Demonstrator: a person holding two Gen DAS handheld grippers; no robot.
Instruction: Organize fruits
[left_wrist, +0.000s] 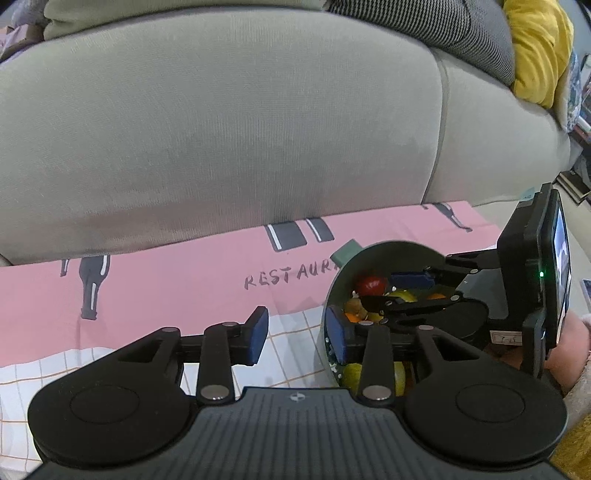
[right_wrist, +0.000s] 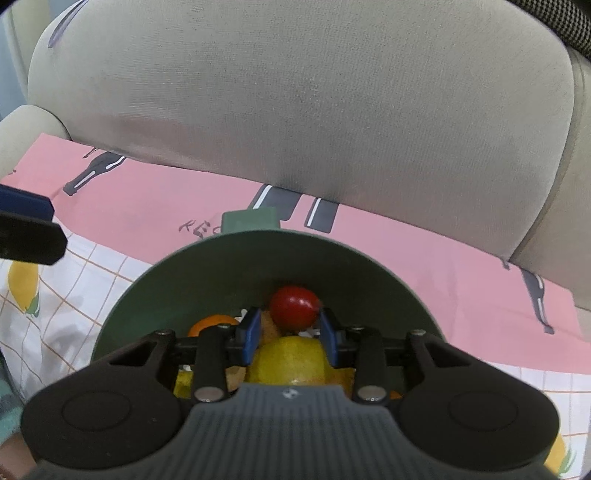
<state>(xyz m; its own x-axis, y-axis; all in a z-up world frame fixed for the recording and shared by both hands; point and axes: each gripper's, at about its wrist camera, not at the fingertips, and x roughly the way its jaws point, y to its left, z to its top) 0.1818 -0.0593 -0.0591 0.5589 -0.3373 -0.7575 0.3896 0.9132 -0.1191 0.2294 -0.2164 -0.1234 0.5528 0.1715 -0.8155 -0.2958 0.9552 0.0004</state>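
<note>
A dark green bowl (right_wrist: 192, 273) holds several fruits: a red one (right_wrist: 293, 307), a large yellow one (right_wrist: 288, 360) and an orange one (right_wrist: 212, 322). My right gripper (right_wrist: 290, 334) is inside the bowl, its blue pads (right_wrist: 250, 334) on either side of the yellow fruit, just behind the red one; I cannot tell whether they press it. In the left wrist view the bowl (left_wrist: 380, 254) sits at right with the right gripper (left_wrist: 388, 295) reaching in. My left gripper (left_wrist: 299, 338) is open and empty; its right finger (left_wrist: 338, 339) stands at the bowl's left wall.
The bowl stands on a pink cloth (left_wrist: 184, 266) printed with bottles and lettering, over a white checked cloth (right_wrist: 55, 314) with lemon prints. A grey sofa back (left_wrist: 221, 129) rises right behind. A yellow cushion (left_wrist: 539, 51) lies at far right.
</note>
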